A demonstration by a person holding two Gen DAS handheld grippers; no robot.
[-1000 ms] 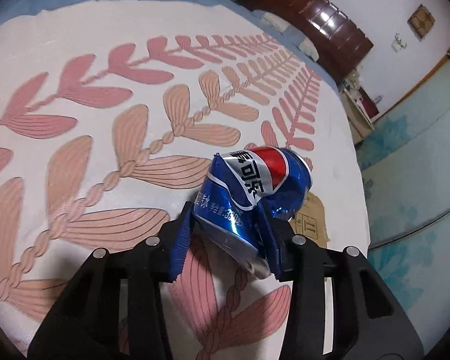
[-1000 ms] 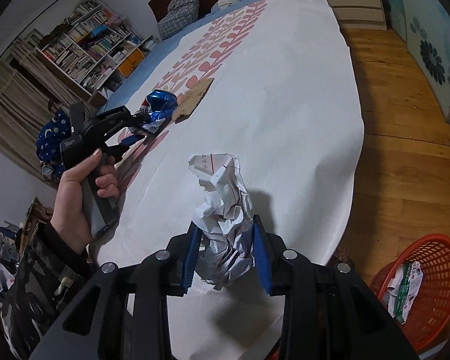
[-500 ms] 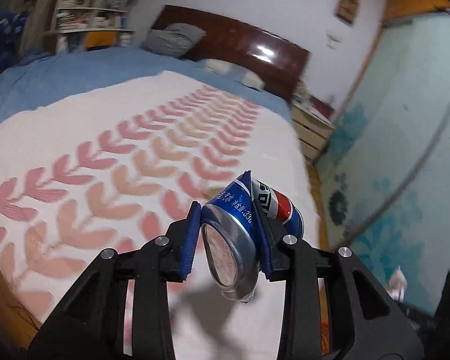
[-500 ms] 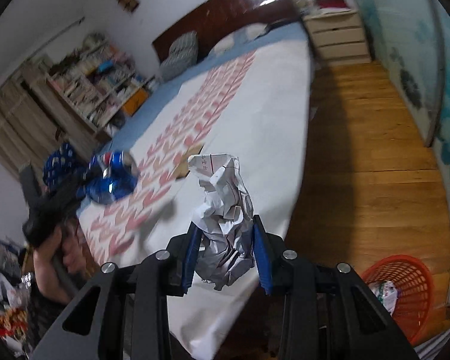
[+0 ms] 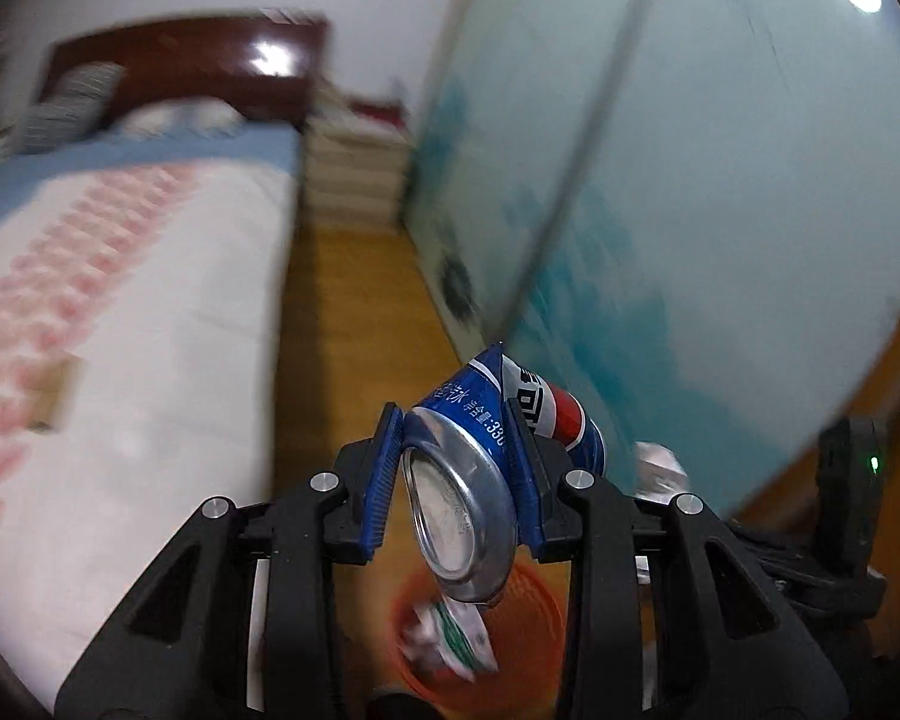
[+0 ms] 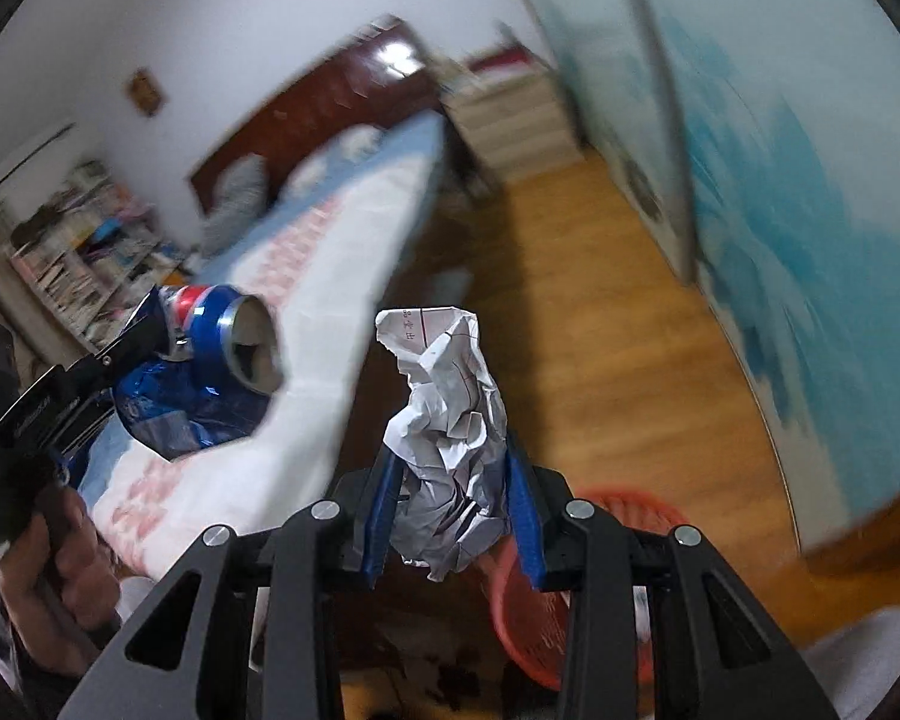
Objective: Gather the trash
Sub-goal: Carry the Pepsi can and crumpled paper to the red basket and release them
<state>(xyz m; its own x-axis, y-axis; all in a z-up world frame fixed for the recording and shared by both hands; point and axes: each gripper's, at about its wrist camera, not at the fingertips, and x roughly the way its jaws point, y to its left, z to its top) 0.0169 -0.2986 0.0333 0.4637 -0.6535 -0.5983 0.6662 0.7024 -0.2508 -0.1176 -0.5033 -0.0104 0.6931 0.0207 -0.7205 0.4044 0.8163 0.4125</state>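
Holding a crushed blue soda can (image 5: 486, 456) in my left gripper (image 5: 457, 471), I have both blue pads pressed against its dented sides, so the jaws stand narrowed to the width of the can. The can's silver end faces the left camera and its red-and-white band points away, toward the pale blue wardrobe door (image 5: 720, 210). Directly below the can in this view sits an orange basket (image 5: 528, 618) on the wooden floor (image 5: 354, 324), with a white-and-green wrapper (image 5: 450, 642) lying inside it. The bed (image 5: 120, 300), covered in a white sheet with pink leaf print, lies to the left, apart from the basket.

My right gripper (image 6: 455, 516) is clamped on a crumpled wad of white paper (image 6: 450, 426); the pads grip its lower half and the upper half stands free above them, with printed lines and characters visible on its top flap. The basket (image 6: 600, 504) shows just behind and below the right pad (image 6: 523, 528), partly hidden by the gripper body. From the right camera the left gripper (image 6: 168, 354) appears at the left edge, over the corner of the bed (image 6: 330, 276), with the can (image 6: 222, 336) in its jaws and my left hand (image 6: 54, 564) wrapped around the handle. Both views are blurred outside the grippers.
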